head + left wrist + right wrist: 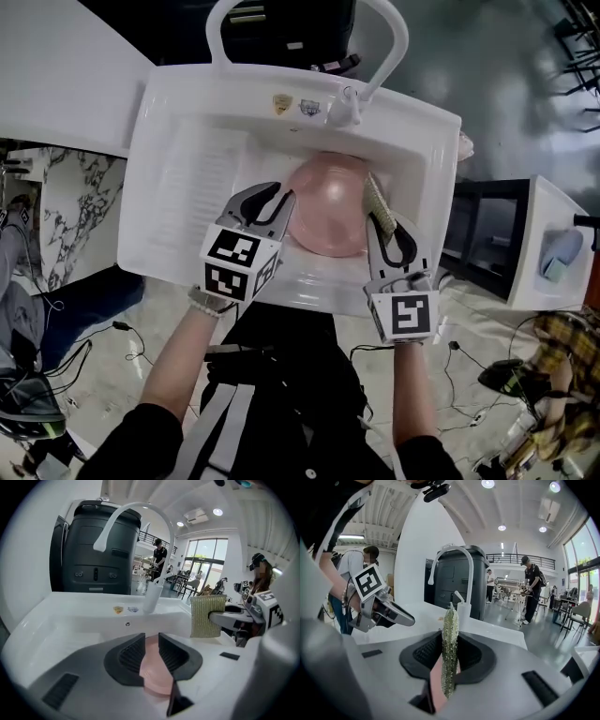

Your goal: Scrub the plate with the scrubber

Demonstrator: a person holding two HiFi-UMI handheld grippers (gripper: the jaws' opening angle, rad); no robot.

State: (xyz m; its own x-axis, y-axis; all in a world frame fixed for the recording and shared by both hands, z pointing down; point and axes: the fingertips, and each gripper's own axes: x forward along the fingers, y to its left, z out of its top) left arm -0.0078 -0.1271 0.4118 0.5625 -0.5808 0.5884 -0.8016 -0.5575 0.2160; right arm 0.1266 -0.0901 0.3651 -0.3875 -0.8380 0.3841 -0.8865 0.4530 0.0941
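Observation:
A pink plate [328,206] lies tilted in the white sink [178,197]. My left gripper [281,208] is at the plate's left rim. In the left gripper view the plate [154,670] shows in the gap between the jaws of that gripper [151,645], which stand apart and do not clearly press on it. My right gripper [382,223] is at the plate's right side, shut on a flat yellow-green scrubber [377,202]. That scrubber [450,639] stands edge-on between the right jaws, with pink plate [436,686] just below it. The scrubber [207,616] also shows in the left gripper view.
A white arched faucet [380,42] rises at the sink's back edge, with a white pump bottle [342,108] beside it. A ribbed drainboard fills the sink's left half. A dark barrel [93,550] stands behind. A white side table [553,248] is at the right. People stand in the background.

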